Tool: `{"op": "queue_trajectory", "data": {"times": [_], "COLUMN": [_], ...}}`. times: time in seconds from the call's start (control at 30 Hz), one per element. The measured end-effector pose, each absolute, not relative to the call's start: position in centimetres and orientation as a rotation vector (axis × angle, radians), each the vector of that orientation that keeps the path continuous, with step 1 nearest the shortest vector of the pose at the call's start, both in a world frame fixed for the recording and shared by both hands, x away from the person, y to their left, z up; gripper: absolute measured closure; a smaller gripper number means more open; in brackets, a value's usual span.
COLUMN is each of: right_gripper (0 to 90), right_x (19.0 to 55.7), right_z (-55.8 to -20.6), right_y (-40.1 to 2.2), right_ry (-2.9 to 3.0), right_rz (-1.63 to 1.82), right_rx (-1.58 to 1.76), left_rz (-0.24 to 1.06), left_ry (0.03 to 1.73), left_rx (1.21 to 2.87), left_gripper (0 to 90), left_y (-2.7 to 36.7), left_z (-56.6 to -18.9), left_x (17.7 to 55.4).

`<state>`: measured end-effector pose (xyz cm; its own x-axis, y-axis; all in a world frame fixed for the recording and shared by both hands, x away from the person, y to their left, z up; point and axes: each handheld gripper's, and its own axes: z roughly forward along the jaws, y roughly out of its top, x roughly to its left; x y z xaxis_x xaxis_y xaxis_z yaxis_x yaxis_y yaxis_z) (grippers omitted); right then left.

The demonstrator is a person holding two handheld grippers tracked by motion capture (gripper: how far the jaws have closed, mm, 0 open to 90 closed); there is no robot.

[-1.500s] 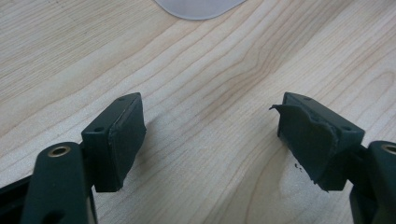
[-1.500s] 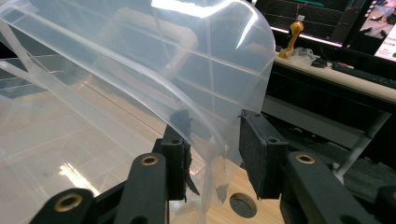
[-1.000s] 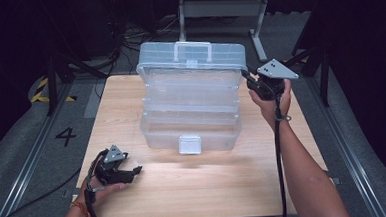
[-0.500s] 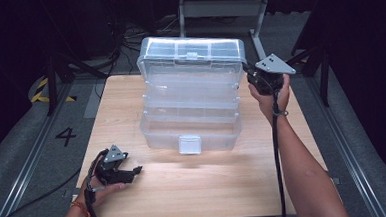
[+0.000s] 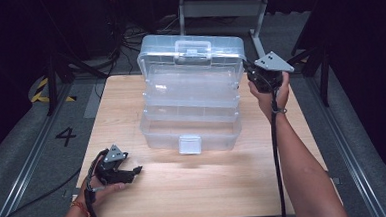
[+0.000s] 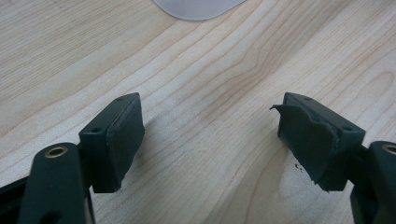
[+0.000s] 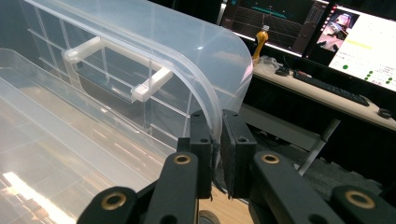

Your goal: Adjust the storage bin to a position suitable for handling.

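A clear plastic tiered toolbox (image 5: 191, 113) stands open in the middle of the wooden table (image 5: 293, 148), its white latch (image 5: 190, 144) facing the front. Its lid (image 5: 190, 51) is tipped up at the back, carry handle (image 7: 116, 65) on the outside. My right gripper (image 5: 247, 69) is at the lid's right end, shut on the curved lid edge (image 7: 219, 100); both pads (image 7: 201, 140) press the thin plastic. My left gripper (image 5: 134, 169) rests low at the table's front left, jaws open over bare wood (image 6: 210, 126), nothing between them.
A grey metal stand (image 5: 223, 9) rises behind the table, and cables (image 5: 127, 37) lie on the dark floor. A desk with monitors (image 7: 364, 32) and a keyboard (image 7: 331, 86) sits beyond the lid. Bare wood lies in front of the box and to its right.
The right gripper has shut onto the lid's right edge and shifted slightly up the picture, and the lid stands a little more upright. The left gripper has kept still.
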<state>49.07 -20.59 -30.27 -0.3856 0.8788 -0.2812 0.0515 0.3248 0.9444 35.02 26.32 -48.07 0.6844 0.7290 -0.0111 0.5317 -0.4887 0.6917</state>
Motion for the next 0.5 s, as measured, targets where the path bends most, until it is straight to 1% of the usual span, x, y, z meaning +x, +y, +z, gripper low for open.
{"op": "queue_trajectory", "data": {"times": [0.5], "right_gripper": [84.4], "right_x": [49.52], "right_z": [-30.14], "right_y": [-20.68], "right_ry": [1.708], "right_rz": [1.180], "right_rx": [0.847], "left_rz": [0.361], "left_ry": [0.958], "left_rx": [2.209], "left_gripper": [22.6], "left_y": [26.27], "left_z": [-48.10], "left_x": [35.08]}}
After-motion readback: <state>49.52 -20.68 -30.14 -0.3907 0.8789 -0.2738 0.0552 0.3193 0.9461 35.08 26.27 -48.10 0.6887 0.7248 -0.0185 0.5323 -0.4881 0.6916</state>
